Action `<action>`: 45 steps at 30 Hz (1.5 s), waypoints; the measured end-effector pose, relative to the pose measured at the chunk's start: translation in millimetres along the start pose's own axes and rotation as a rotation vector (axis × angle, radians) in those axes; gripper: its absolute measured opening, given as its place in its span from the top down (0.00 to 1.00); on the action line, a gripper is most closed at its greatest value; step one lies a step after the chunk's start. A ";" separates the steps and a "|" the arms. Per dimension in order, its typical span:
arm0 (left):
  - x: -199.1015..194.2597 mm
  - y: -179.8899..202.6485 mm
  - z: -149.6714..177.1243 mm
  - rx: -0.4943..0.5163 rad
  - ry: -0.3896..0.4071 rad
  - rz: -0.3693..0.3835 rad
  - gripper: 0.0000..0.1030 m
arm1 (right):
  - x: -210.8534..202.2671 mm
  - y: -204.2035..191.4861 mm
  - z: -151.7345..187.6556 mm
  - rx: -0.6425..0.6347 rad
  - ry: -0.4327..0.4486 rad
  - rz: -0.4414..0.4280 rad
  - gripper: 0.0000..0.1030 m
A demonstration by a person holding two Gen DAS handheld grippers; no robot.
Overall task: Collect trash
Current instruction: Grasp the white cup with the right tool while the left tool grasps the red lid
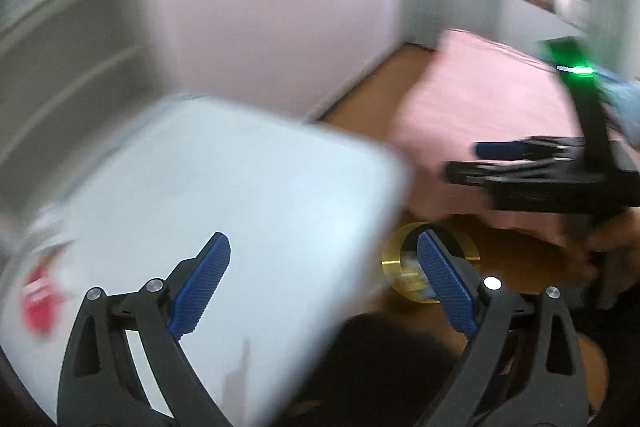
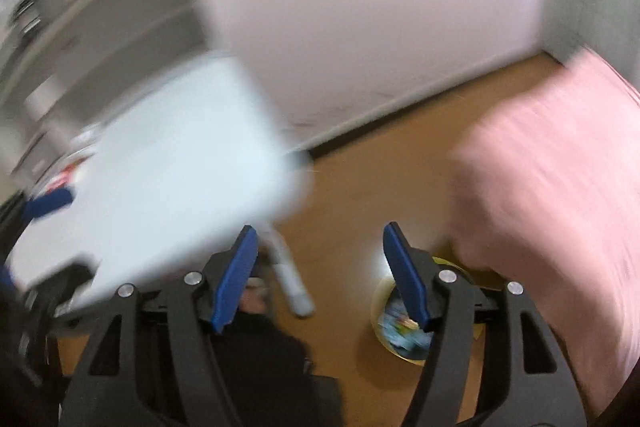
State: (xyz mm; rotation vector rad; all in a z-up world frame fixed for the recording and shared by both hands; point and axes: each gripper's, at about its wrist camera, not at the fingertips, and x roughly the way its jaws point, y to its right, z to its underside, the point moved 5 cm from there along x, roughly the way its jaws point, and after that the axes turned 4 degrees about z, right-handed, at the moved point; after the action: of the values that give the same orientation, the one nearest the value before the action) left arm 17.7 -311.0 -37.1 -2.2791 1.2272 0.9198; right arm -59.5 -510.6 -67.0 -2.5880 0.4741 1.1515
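Left wrist view looked steeply down past its claw (image 1: 324,281) over the desk (image 1: 224,187), right wrist view likewise, raised, both sharing desk, floor (image 2: 360,195), yellow bin (image 2: 400,327), pink bed (image 2: 560,207), blurred.

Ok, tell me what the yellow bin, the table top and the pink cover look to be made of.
Yellow bin: probably plastic or painted metal, going by its smooth, slightly shiny rim; blur leaves it open.
Table top: a smooth, matt white board, perhaps laminate; no grain shows.
Pink cover: fabric, going by its soft drape and rounded edge.
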 end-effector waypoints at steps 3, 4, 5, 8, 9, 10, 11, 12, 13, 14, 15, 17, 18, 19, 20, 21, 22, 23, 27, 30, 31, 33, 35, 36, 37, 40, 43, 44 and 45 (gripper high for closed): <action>-23.7 -80.0 22.3 -0.107 -0.019 -0.150 0.11 | 9.0 -86.4 -19.9 -0.120 -0.008 -0.138 0.38; -37.6 -118.3 38.1 -0.173 -0.022 -0.221 0.11 | 13.5 -119.5 -25.9 -0.163 -0.016 -0.189 0.38; -45.8 -138.3 48.3 -0.213 -0.027 -0.264 0.11 | 16.8 -147.7 -30.1 -0.195 -0.023 -0.229 0.38; -78.2 -196.5 92.8 -0.373 -0.046 -0.367 0.11 | 32.4 -244.9 -44.6 -0.285 -0.072 -0.365 0.38; -85.9 -206.8 104.8 -0.410 -0.047 -0.369 0.11 | 38.3 -273.5 -46.6 -0.309 -0.088 -0.397 0.38; -98.1 -220.7 122.9 -0.461 -0.045 -0.381 0.11 | 44.2 -296.0 -48.8 -0.329 -0.101 -0.416 0.38; -105.2 -228.0 132.6 -0.488 -0.045 -0.392 0.11 | 48.5 -316.6 -49.8 -0.346 -0.113 -0.426 0.39; -111.7 -235.2 142.6 -0.517 -0.044 -0.405 0.11 | 58.6 -344.1 -52.1 -0.379 -0.128 -0.435 0.39; -119.6 -240.1 156.4 -0.550 -0.041 -0.412 0.11 | 67.9 -359.3 -54.8 -0.393 -0.137 -0.438 0.39; -126.3 -245.7 168.4 -0.577 -0.042 -0.410 0.11 | 78.0 -378.1 -55.3 -0.412 -0.155 -0.442 0.39; -130.4 -248.9 176.2 -0.601 -0.044 -0.405 0.11 | 82.2 -384.9 -53.0 -0.422 -0.167 -0.443 0.41; -134.3 -252.6 182.6 -0.618 -0.040 -0.407 0.11 | 98.0 -405.8 -50.6 -0.447 -0.198 -0.442 0.42; -134.1 -253.3 182.3 -0.619 -0.040 -0.412 0.11 | 101.6 -408.1 -47.6 -0.456 -0.202 -0.435 0.43; -134.5 -253.2 183.6 -0.614 -0.040 -0.420 0.11 | 108.7 -414.6 -47.1 -0.468 -0.209 -0.426 0.44; -134.9 -251.9 186.0 -0.604 -0.044 -0.422 0.11 | 116.4 -421.0 -46.9 -0.475 -0.221 -0.421 0.45; -131.9 -251.5 186.5 -0.590 -0.057 -0.423 0.11 | 121.2 -425.2 -47.4 -0.477 -0.231 -0.419 0.47; -128.0 -249.0 186.6 -0.582 -0.063 -0.423 0.11 | 123.4 -430.3 -48.3 -0.478 -0.236 -0.413 0.47; -123.3 -248.7 185.9 -0.573 -0.070 -0.422 0.11 | 126.5 -433.9 -49.3 -0.482 -0.237 -0.404 0.48; -117.9 -249.7 183.1 -0.543 -0.086 -0.406 0.11 | 137.5 -439.9 -48.9 -0.497 -0.248 -0.382 0.57; -107.0 -256.7 171.1 -0.537 -0.088 -0.393 0.11 | 145.7 -445.5 -45.6 -0.535 -0.258 -0.362 0.70; -103.7 -259.0 166.6 -0.534 -0.085 -0.386 0.11 | 145.4 -443.9 -45.7 -0.545 -0.254 -0.359 0.70; -93.1 -264.4 157.3 -0.530 -0.093 -0.373 0.11 | 135.9 -436.4 -52.5 -0.524 -0.234 -0.387 0.70; -83.5 -269.8 146.9 -0.527 -0.093 -0.358 0.11 | 120.0 -422.5 -67.0 -0.491 -0.204 -0.425 0.70; -75.0 -272.3 139.5 -0.522 -0.101 -0.347 0.11 | 114.0 -415.6 -72.5 -0.481 -0.193 -0.438 0.70; -68.7 -273.9 133.9 -0.516 -0.106 -0.340 0.11 | 106.2 -405.3 -80.3 -0.468 -0.178 -0.451 0.70; -44.9 -275.2 116.0 -0.483 -0.123 -0.331 0.11 | 95.7 -373.6 -94.4 -0.431 -0.166 -0.460 0.70; -21.6 -273.1 104.1 -0.464 -0.147 -0.317 0.11 | 97.0 -344.5 -102.4 -0.392 -0.170 -0.451 0.70; -14.4 -272.6 101.3 -0.458 -0.159 -0.318 0.11 | 98.3 -332.4 -103.2 -0.379 -0.174 -0.445 0.70; -10.1 -272.6 99.5 -0.455 -0.166 -0.319 0.11 | 100.0 -325.9 -103.9 -0.372 -0.177 -0.442 0.70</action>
State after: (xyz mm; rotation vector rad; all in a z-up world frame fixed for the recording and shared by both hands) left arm 206.9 -97.7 -91.9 -2.5700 0.6002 1.3312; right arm 202.8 -270.9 -39.1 -2.6493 -0.3703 1.3820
